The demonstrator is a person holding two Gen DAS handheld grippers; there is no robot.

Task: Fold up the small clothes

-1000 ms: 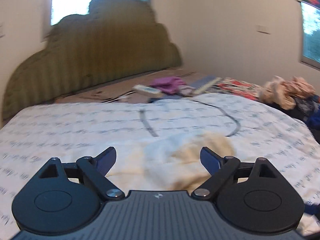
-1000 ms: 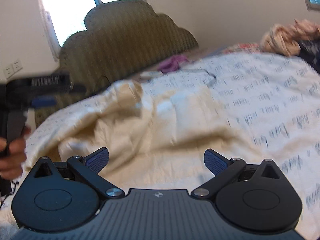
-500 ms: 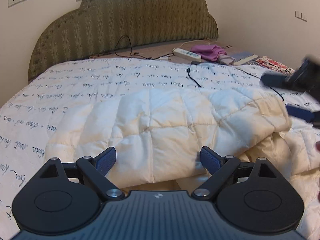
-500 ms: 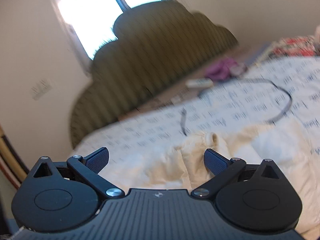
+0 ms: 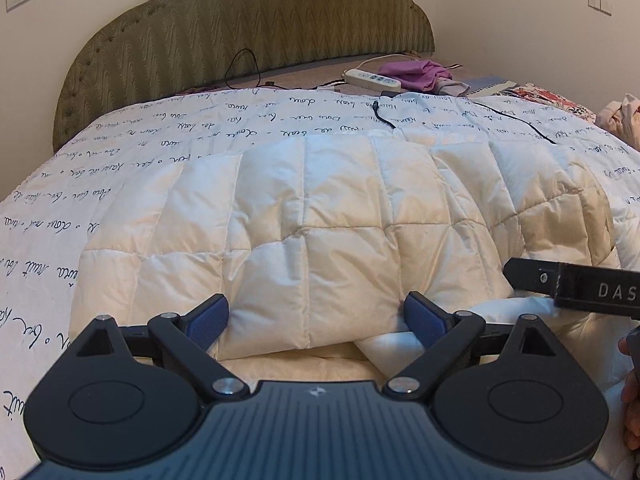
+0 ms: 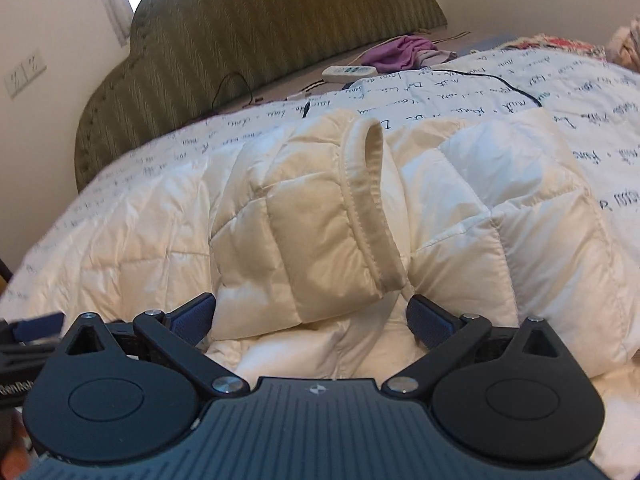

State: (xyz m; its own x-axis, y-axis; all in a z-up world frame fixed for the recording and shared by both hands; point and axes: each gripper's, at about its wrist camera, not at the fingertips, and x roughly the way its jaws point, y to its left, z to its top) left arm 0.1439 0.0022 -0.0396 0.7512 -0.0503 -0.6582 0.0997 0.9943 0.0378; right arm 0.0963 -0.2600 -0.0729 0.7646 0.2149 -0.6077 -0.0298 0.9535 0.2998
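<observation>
A cream quilted puffer jacket (image 5: 340,216) lies spread on the bed, folded over on itself. My left gripper (image 5: 316,320) is open, its blue pads on either side of the jacket's near folded edge, low over it. In the right wrist view the jacket (image 6: 500,216) shows a sleeve with a ribbed cuff (image 6: 372,200) folded across the body. My right gripper (image 6: 312,320) is open, with the sleeve end between its fingers. The right gripper's body (image 5: 576,286) shows at the right edge of the left wrist view.
The bed has a white cover with script print (image 5: 160,148) and a green padded headboard (image 5: 248,28). A power strip (image 5: 372,78), a black cable (image 5: 516,120), a purple cloth (image 5: 416,72) and a heap of clothes (image 5: 620,116) lie at the far side.
Both grippers swung from a blurred, raised view down to the jacket's near edge. The jacket went from a bunched, lifted heap to lying flatter with the sleeve folded over. Both stay open.
</observation>
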